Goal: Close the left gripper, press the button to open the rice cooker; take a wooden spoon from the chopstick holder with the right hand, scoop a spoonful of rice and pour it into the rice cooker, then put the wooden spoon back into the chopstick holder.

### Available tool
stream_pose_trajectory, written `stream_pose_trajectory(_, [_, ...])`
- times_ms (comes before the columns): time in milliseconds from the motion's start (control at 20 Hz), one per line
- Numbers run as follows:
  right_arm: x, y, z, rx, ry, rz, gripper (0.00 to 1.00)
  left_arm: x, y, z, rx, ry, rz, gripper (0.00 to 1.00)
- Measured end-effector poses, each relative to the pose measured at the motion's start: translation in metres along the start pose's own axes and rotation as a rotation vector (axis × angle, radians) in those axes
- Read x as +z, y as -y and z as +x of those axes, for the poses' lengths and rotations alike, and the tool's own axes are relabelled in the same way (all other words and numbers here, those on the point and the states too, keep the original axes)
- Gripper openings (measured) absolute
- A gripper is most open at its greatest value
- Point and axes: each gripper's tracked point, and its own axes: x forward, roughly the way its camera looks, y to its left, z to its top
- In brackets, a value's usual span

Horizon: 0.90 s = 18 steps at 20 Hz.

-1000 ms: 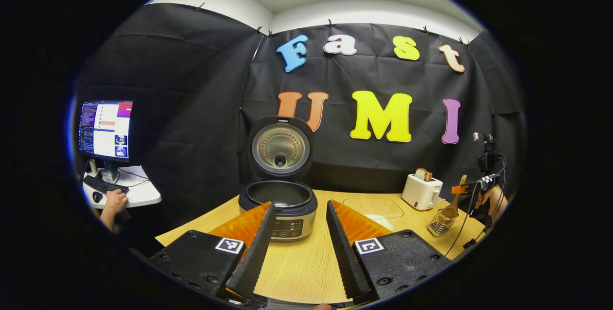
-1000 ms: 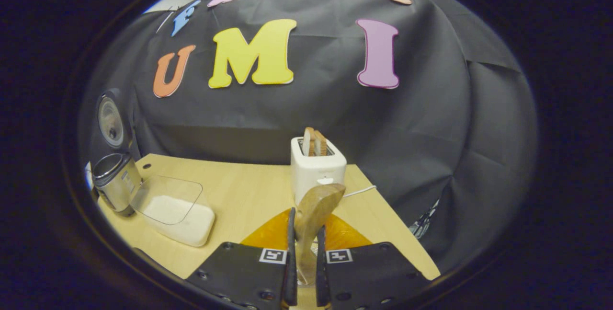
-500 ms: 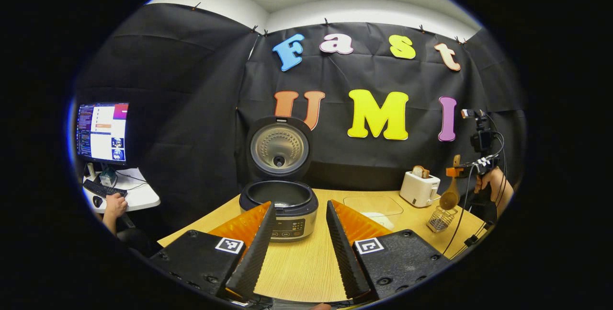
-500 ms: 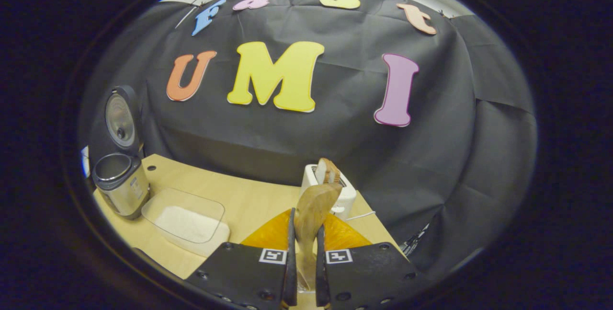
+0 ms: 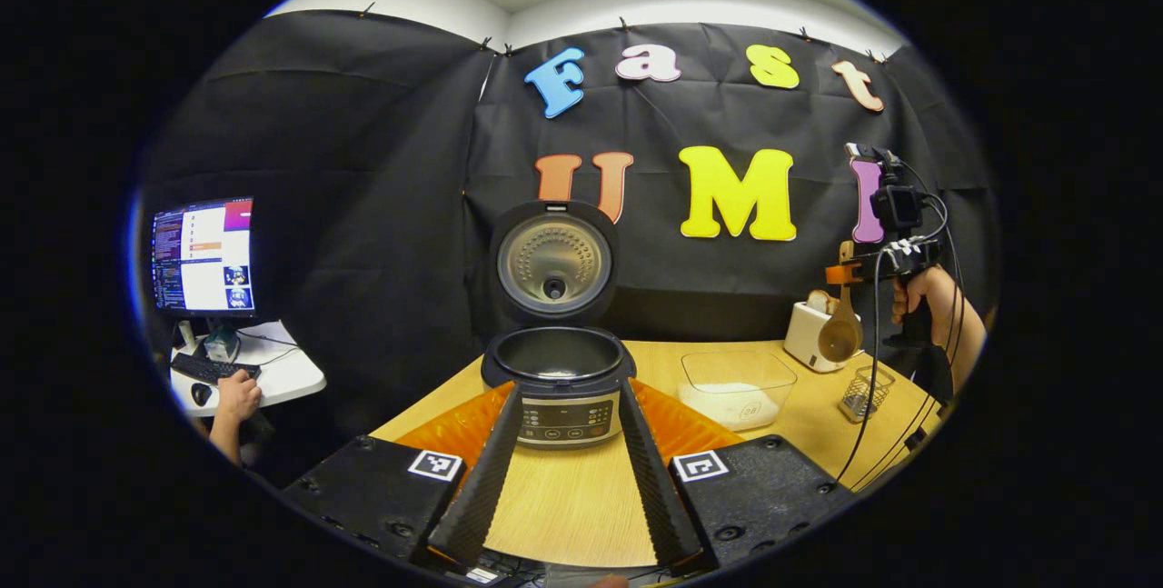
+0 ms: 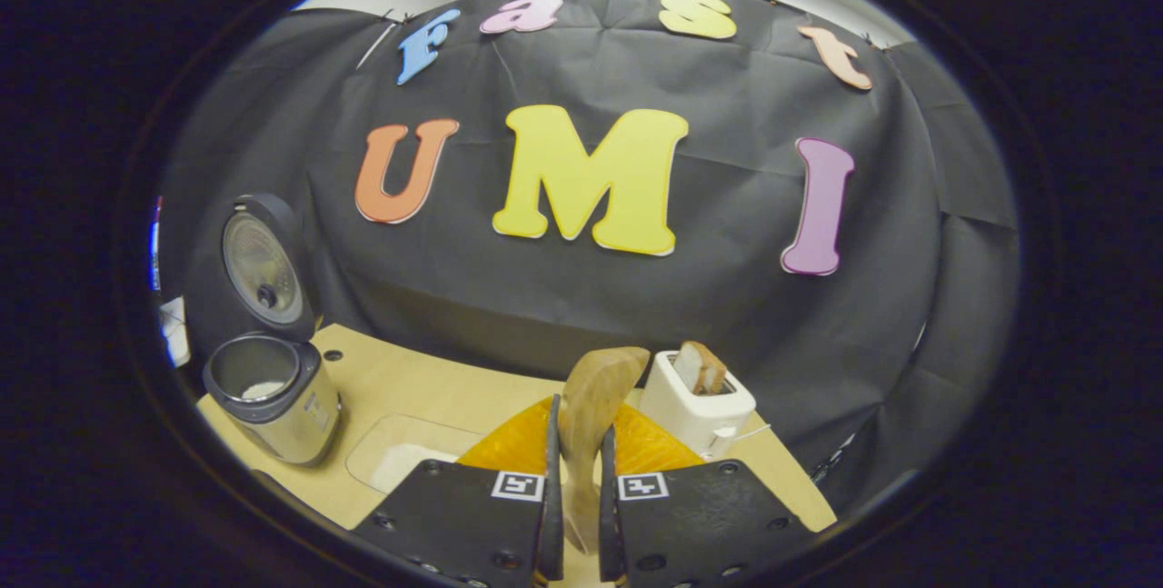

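The rice cooker (image 5: pixel 556 388) stands open on the table, its lid (image 5: pixel 554 263) upright, just beyond my left gripper (image 5: pixel 570 388), which is open with the cooker's front panel framed between its fingers. Off to the right, a hand holds my right gripper (image 5: pixel 849 274) high above the wire chopstick holder (image 5: pixel 859 393), with the wooden spoon (image 5: pixel 840 333) hanging bowl-down from it. In the right gripper view, my right gripper (image 6: pixel 577 406) is shut on the wooden spoon (image 6: pixel 595 397), whose bowl sticks up past the fingertips. The rice cooker (image 6: pixel 273 397) sits at far left there, with some white rice in its pot.
A clear container of rice (image 5: pixel 736 388) sits between the cooker and a white toaster (image 5: pixel 809 333) holding bread. The same container (image 6: pixel 409 461) and toaster (image 6: pixel 695 402) lie below my right gripper. At far left are a monitor (image 5: pixel 204 252) and a person's hand (image 5: pixel 238 393) on a side desk.
My right gripper has risen with the wooden spoon, lifting it clear of the chopstick holder. My left gripper has swung so the cooker now sits centred between its open fingers.
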Motion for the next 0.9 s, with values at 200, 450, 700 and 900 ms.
stream_pose_trajectory(200, [-0.003, -0.054, 0.029, 0.033, -0.033, -0.016, 0.14, -0.005, -0.004, 0.006, -0.004, -0.025, -0.011, 0.70])
stream_pose_trajectory(450, [-0.028, -0.104, 0.074, 0.016, -0.079, -0.017, 0.15, -0.009, -0.021, 0.011, 0.017, -0.035, -0.018, 0.69])
stream_pose_trajectory(700, [-0.072, -0.116, 0.117, -0.097, -0.155, -0.006, 0.15, -0.007, -0.039, 0.016, 0.037, -0.025, -0.030, 0.69])
stream_pose_trajectory(900, [-0.087, -0.123, 0.130, -0.211, -0.144, -0.049, 0.15, -0.008, -0.045, 0.018, 0.030, -0.032, -0.056, 0.70])
